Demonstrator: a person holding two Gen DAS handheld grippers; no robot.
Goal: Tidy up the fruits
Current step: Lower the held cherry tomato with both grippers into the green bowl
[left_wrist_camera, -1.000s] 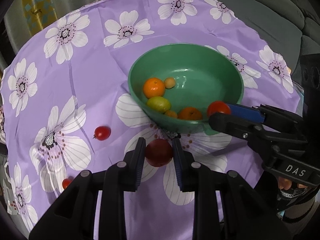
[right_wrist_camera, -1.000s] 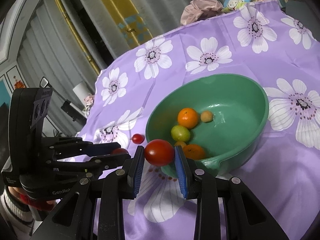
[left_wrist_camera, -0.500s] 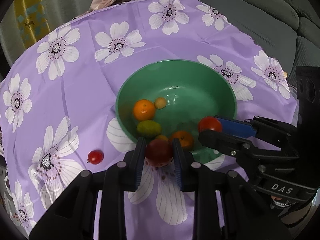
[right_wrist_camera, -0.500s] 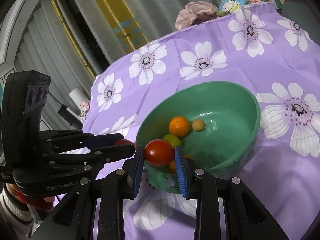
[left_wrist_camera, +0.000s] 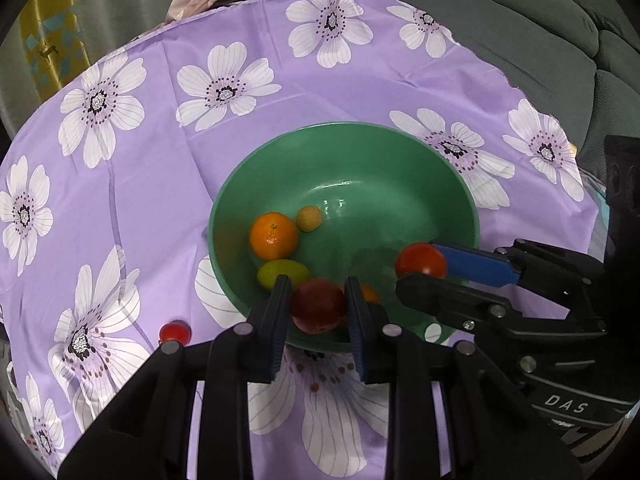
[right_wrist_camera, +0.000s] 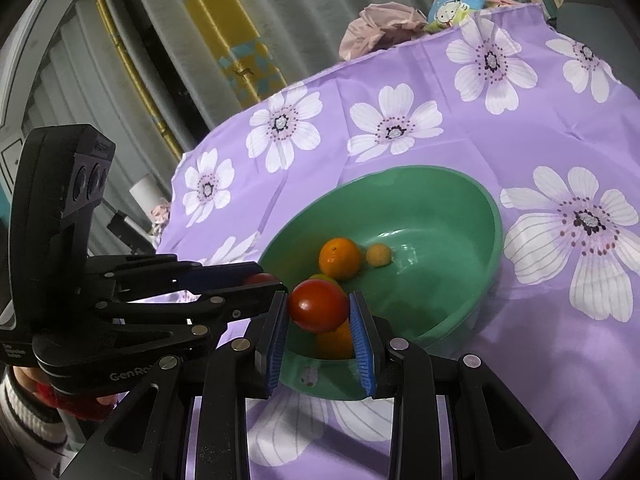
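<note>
**Both tomatoes now over the bowl, ready to drop**

My left tongs (left_wrist_camera: 318, 306) pinch a dark red tomato (left_wrist_camera: 318, 306), and a second ago that fruit hung over the purple flowered cloth (left_wrist_camera: 240, 92) on the table, short of the green bowl (left_wrist_camera: 400, 152). Now it has come forward across the bowl's near rim, so the tomato sits above the inside of the bowl, just past the edge. My right tongs (right_wrist_camera: 319, 307) pinch a brighter red tomato (right_wrist_camera: 319, 307) and have barely moved; that one hangs over the bowl's near side too, a little to the right of the left one. Neither pair has let go.

Inside the bowl lie an orange mandarin (left_wrist_camera: 274, 236), a small tan round fruit (left_wrist_camera: 309, 219) touching it on its far side, a yellow-green fruit (left_wrist_camera: 282, 272) just nearer than the mandarin, and another orange fruit (left_wrist_camera: 369, 293) mostly hidden behind my left tongs.

One small cherry tomato (left_wrist_camera: 175, 331) lies on the cloth, outside the bowl to its left.

I judge the carry is finished for both hands: what is left here is to spread each pair and let the tomatoes fall in. They are round and smooth, so I would release low to keep them from bouncing back out over the near rim. After that the stray cherry tomato still needs collecting.
</note>
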